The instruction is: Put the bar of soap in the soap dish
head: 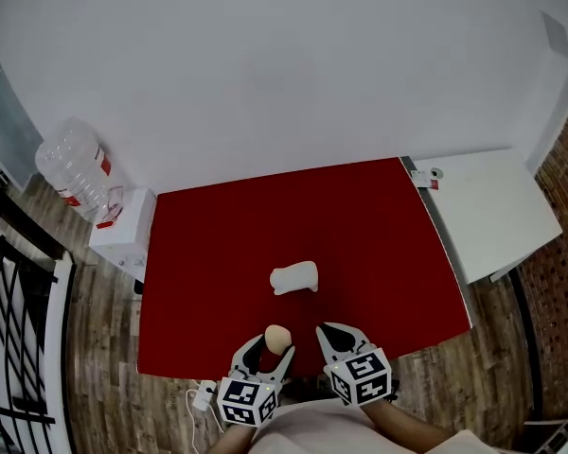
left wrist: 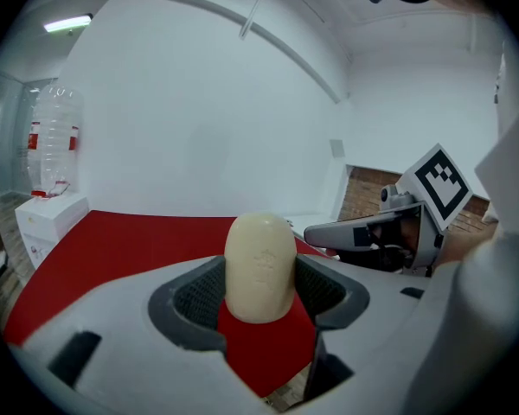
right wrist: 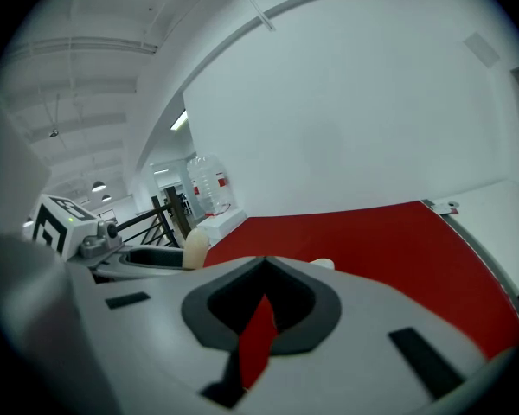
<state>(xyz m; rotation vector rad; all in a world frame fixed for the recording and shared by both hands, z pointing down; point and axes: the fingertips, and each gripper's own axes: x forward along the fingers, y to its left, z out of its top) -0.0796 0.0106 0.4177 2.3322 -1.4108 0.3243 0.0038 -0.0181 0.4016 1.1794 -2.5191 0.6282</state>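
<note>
With the jaws of our left gripper (head: 267, 349) clamped on only the lower end of the bar of soap (left wrist: 259, 264), low in the frame and short of the soap dish (head: 294, 277), we risk the slick bar slipping out, while the jaws of our right gripper (head: 329, 333) sit together, empty.
</note>
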